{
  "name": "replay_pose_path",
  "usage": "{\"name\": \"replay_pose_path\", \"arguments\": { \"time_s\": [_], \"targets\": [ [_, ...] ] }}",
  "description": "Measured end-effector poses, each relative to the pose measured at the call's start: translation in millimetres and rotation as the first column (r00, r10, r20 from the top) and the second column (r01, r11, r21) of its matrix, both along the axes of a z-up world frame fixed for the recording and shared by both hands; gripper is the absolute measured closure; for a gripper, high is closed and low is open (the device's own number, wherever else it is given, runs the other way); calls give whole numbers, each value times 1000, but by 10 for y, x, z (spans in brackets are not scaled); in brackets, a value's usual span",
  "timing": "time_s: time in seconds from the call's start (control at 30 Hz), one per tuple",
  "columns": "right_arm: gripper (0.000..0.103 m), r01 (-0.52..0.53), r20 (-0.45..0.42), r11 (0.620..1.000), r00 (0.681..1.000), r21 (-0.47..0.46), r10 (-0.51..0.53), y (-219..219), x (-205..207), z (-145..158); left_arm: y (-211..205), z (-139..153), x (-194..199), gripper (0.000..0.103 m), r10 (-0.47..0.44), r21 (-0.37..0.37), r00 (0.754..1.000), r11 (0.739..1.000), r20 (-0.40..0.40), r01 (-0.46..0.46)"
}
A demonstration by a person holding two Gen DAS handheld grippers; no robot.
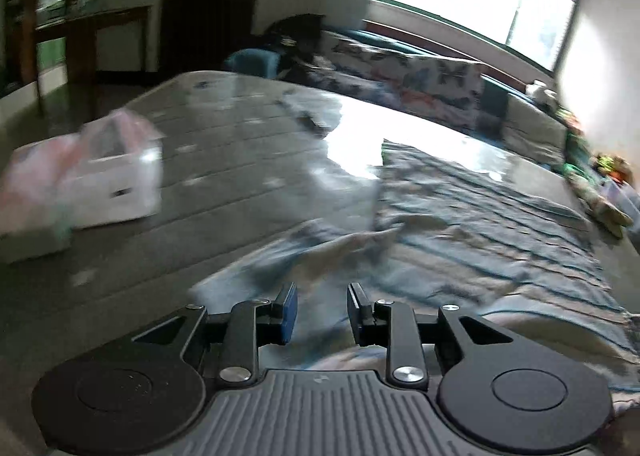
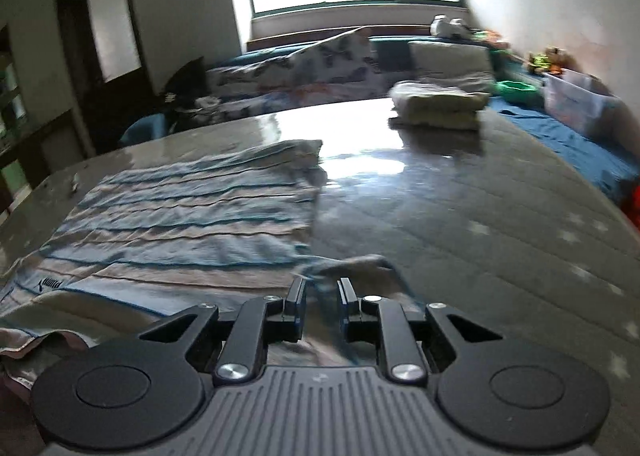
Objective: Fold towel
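My striped blue-and-beige towel [image 2: 188, 212] lies spread and rumpled on the glossy table [image 2: 460, 216], filling the left and centre of the right wrist view and the lower right of the left wrist view, with one near edge sagging off the table's front at lower left of the right view. My right tongs [image 2: 322, 296] stand with a narrow gap between the jaws, and a raised, bunched corner of the towel sits in and just beyond that gap; through the blur I cannot tell whether the pads are pinching it or only straddling it. My left tongs [image 1: 322, 306] are spread wider, with towel beneath them and nothing visibly between the pads. I judge the cloth thin, light and limp: it creases along every stripe, will droop from any single grip, and may slide readily on the shiny tabletop. Corners and hems look the surest holds, one per tong, so an edge lifts evenly. A stack of folded cloths [image 2: 438, 104] sits at upper right of the right view, and a plastic-bagged white box [image 1: 116, 180] at left of the left view.
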State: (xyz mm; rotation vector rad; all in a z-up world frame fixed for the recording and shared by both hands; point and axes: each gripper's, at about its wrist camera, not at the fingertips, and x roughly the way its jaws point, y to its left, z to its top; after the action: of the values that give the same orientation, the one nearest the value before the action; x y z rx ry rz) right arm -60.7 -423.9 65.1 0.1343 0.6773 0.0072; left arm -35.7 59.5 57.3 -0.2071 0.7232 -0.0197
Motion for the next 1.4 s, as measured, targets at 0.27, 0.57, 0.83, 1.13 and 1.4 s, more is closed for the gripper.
{"name": "replay_pose_path", "arguments": {
  "time_s": [0.27,0.57,0.83,1.13,1.4],
  "targets": [
    [83,16,-70,1000,997,-20,-17,-43,202,-207,-553,-89,622,73,-142,17,990,990,-9,142],
    [89,66,-76,996,995,-65,-70,-204,112,-201,-627,-260,919,74,-128,44,991,991,-50,130],
    [85,-88,-87,994,993,-72,81,127,-20,-60,-799,-46,387,69,-298,-3,954,954,-8,298],
    [71,-433,-73,901,900,-34,430,873,-139,86,-1328,-76,-276,62,-568,79,823,821,5,566],
    [71,-572,-108,816,820,-90,563,1414,-121,-81,-1478,-279,-277,82,-582,181,813,797,-25,576]
  ]
}}
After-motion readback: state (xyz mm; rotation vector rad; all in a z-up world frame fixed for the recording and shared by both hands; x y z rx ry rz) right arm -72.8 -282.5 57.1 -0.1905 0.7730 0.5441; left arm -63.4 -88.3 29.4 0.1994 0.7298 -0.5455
